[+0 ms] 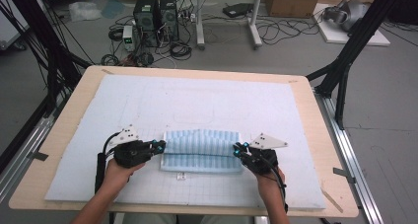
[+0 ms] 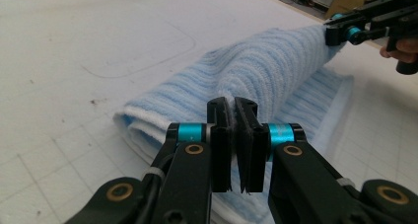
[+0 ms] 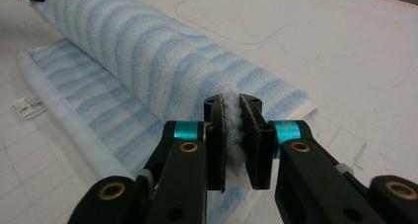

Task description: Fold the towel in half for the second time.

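Pinching ribbed, seemingly terry towel (image 1: 202, 150) ends.

A pale foam mat (image 1: 148, 100) marked with a faint grid covers most of the wooden table (image 1: 64, 130). On the floor beyond the table, at about eleven o'clock, two black computer towers (image 1: 156, 17) stand among tangled cables (image 1: 276, 29). At one o'clock sits a cardboard box (image 1: 293, 1), and a white board (image 1: 362, 34) lies at two o'clock.
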The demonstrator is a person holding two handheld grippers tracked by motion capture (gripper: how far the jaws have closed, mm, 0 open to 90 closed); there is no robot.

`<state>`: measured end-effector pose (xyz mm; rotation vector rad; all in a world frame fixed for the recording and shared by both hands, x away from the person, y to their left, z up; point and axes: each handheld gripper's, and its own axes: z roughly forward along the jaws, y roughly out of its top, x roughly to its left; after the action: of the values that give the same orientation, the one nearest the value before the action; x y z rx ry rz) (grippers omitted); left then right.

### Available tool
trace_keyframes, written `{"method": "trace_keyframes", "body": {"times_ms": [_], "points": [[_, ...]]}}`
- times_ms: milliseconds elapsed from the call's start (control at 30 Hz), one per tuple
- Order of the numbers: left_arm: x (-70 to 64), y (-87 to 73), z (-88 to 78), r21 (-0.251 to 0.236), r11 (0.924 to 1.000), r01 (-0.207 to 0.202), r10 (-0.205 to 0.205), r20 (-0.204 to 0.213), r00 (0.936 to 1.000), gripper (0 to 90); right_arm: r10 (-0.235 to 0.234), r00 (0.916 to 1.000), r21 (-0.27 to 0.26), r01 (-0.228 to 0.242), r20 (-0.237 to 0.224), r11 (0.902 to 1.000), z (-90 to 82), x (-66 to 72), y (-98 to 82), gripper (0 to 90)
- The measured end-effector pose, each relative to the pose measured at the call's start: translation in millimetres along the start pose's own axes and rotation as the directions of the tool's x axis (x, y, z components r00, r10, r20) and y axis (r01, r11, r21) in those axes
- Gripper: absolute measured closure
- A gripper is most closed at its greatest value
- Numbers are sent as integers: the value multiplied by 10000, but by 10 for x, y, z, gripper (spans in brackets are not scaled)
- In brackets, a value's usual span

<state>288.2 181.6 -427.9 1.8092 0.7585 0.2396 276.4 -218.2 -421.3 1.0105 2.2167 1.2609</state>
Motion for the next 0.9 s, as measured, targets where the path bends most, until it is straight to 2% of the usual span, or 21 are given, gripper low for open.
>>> {"method": "trace_keyframes", "body": {"times_ms": [133, 233, 333, 367, 400, 467, 533, 567, 667, 700, 767, 900], "points": [[-48, -65, -15, 229, 9995, -225, 225, 8, 9997, 851, 137, 9999, -41, -138, -91, 9999, -37, 40, -71, 813], [-51, -120, -25, 278, 9995, -137, 135, 71, 9999, 852, -39, 9999, 5, 39, -110, 10000, -43, 76, -99, 813], [-46, -184, -57, 278, 9996, -22, 15, 227, 9997, 844, -6, 9998, 20, 6, -191, 10000, -74, 99, -119, 810], [-40, -192, -65, 260, 9997, 35, -42, 274, 9996, 826, 2, 9998, 71, -1, -179, 10000, -85, 109, -127, 810], [-25, -192, -77, 213, 9997, 146, -150, 177, 9997, 770, -13, 9999, 122, 15, -170, 9999, -91, 116, -133, 800], [13, -158, -105, -49, 9973, 729, -728, 65, 9973, 627, 89, 9995, 182, -83, -296, 9998, -109, 122, -141, 726], [32, -121, -137, -391, 9931, 1102, -1104, -53, 9939, 542, 221, 9992, -22, -222, -339, 9998, -157, 123, -126, 678], [40, -104, -147, -530, 9908, 1248, -1251, -22, 9921, 497, 289, 9989, -292, -300, -367, 9991, -187, 116, -112, 678], [63, -64, -136, -626, 9898, 1279, -1287, -98, 9916, 495, 692, 9965, -888, -731, -461, 9934, -247, 83, -61, 686], [76, -46, -110, -608, 9898, 1285, -1295, -133, 9915, 496, 764, 9961, -929, -802, -443, 9924, -245, 74, -48, 691], [80, -16, -52, -532, 9890, 1383, -1392, -130, 9902, 509, 758, 9967, -744, -777, -281, 9942, -179, 50, -19, 695], [61, 22, 116, 122, 9918, 1268, -1268, -76, 9919, 554, 246, 9997, 320, -246, -22, 9992, 80, 74, 7, 700]]}}
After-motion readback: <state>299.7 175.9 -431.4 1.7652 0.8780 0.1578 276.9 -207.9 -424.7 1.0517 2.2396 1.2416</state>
